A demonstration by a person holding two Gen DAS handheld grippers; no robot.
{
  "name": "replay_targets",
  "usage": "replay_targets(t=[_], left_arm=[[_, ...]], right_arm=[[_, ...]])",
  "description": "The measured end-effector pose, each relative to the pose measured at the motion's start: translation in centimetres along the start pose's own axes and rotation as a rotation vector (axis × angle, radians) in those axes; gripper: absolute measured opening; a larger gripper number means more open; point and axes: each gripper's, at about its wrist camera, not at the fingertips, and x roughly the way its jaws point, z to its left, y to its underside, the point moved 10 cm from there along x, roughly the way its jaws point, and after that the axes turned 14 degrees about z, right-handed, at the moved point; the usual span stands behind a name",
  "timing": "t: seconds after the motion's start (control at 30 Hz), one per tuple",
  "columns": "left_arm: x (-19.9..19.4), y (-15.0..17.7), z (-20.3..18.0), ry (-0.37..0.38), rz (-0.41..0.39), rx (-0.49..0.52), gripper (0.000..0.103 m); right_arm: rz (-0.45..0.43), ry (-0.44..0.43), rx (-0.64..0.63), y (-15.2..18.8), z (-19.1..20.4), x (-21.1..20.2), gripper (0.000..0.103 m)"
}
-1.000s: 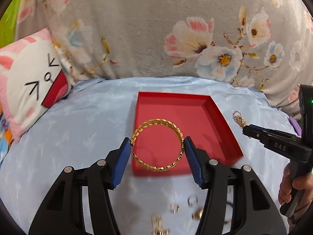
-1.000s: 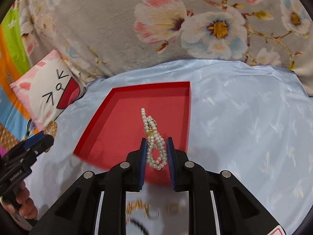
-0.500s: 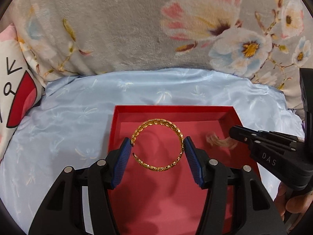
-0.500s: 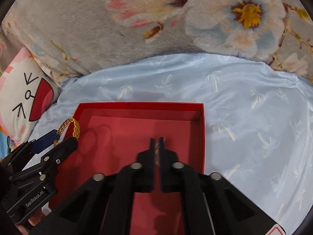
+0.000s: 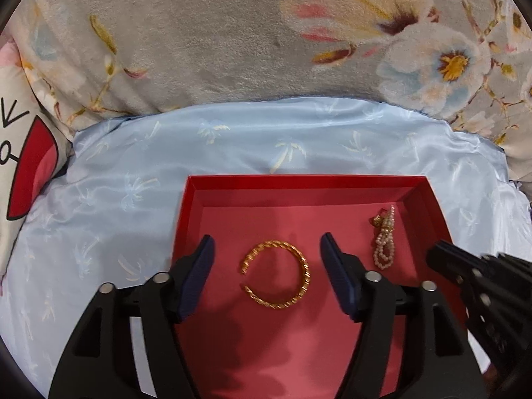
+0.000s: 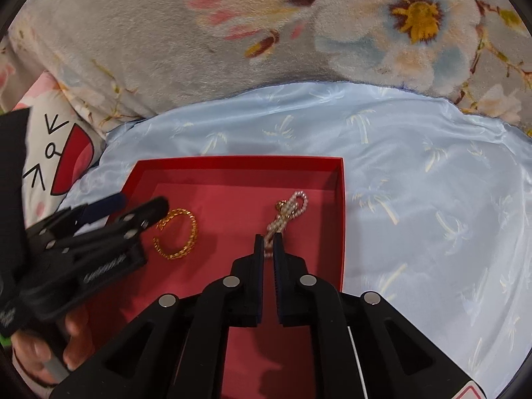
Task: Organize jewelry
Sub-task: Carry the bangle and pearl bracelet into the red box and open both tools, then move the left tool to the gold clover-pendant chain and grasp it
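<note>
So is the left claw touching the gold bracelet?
Apart. The left wrist view shows the left claw open, with red tray floor visible between each pad and the gold bracelet.

Soft, even indoor light; heavy fisheye bend with dark corners.

The blue satin sheet point(image 6: 415, 173) carries pale sheen, and the red tray point(image 5: 299, 181) holds soft shadows under both claws. The right claw point(image 5: 482, 286) is motion-blurred at the left view's edge; the middle stays sharp.

Blk left gripper point(image 5: 267, 259) w/ navy pads point(image 5: 199, 276), silver screws point(image 5: 161, 278).
</note>
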Motion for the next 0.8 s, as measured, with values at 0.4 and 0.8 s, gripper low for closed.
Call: replay_targets(t=[0.4,0.8], left_arm=[[-6.7,5.6,4.6,0.016,-0.115,-0.112,0.077],[-9.5,21.2,6.0,-0.031,-0.109,-0.108,0.077]], right_arm=[[-0.094,-0.037,-0.033,8.2,0.5,-5.8,0.039],[-0.101,0.036,-0.037,22.9,0.1,-8.3,0.048]])
